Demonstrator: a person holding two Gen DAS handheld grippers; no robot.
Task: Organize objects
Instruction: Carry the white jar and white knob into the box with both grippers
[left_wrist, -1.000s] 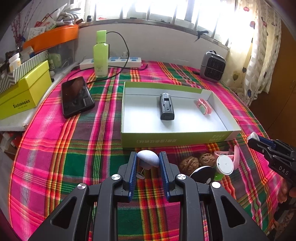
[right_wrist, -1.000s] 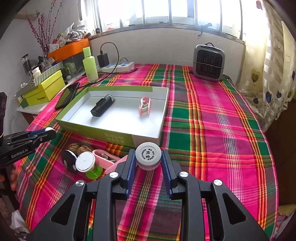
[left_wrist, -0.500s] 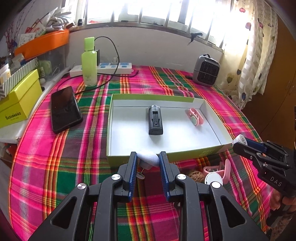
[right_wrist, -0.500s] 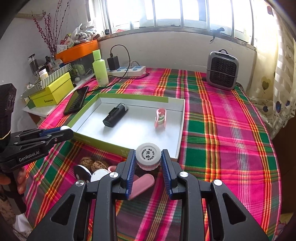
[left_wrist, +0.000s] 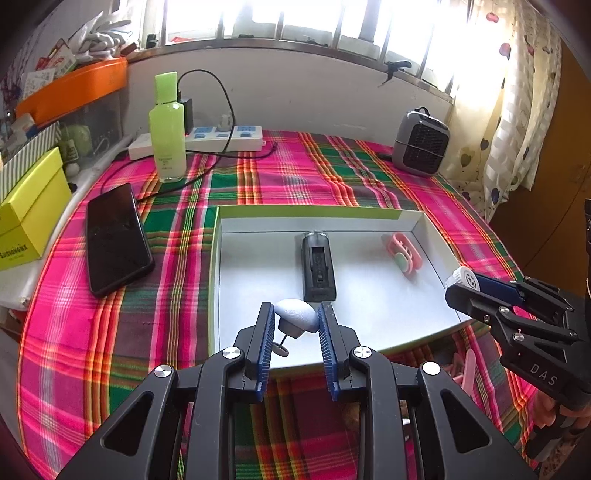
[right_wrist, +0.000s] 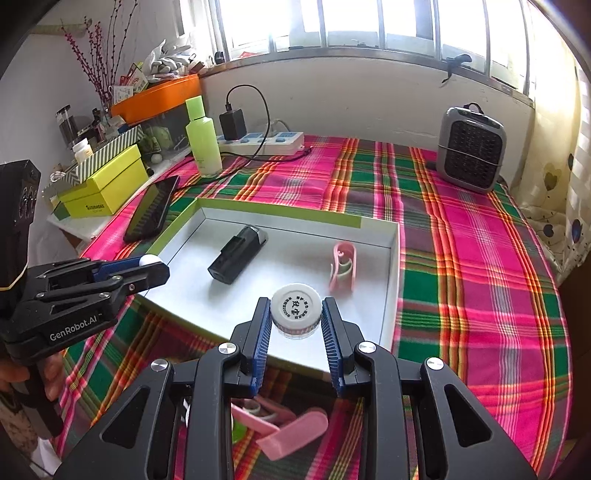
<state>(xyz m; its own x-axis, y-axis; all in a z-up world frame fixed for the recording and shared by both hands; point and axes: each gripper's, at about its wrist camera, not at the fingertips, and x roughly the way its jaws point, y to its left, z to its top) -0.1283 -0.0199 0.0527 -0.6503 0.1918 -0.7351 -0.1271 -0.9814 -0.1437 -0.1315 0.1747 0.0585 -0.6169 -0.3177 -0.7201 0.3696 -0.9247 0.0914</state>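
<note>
My left gripper (left_wrist: 295, 319) is shut on a white mushroom-shaped object (left_wrist: 297, 315) and holds it above the near part of the shallow white box (left_wrist: 310, 212) with a green rim. My right gripper (right_wrist: 295, 317) is shut on a small white-capped jar (right_wrist: 295, 308), held over the near right part of the same box (right_wrist: 280, 212). Inside the box lie a black device (left_wrist: 317, 266) and a pink clip (left_wrist: 402, 253). Each view shows the other gripper from the side: the right gripper (left_wrist: 461, 286), the left gripper (right_wrist: 153, 267).
A black phone (left_wrist: 114, 238), a green bottle (left_wrist: 168, 129), a power strip (left_wrist: 218, 138) and a small grey heater (left_wrist: 421, 142) stand on the plaid cloth beyond the box. A yellow box (left_wrist: 29, 210) sits at left. Pink pieces (right_wrist: 291, 430) lie below my right gripper.
Both grippers have moved forward with their objects, from above the plaid cloth in front of the box to above the box's inside. The loose things on the cloth have slipped under the grippers.
</note>
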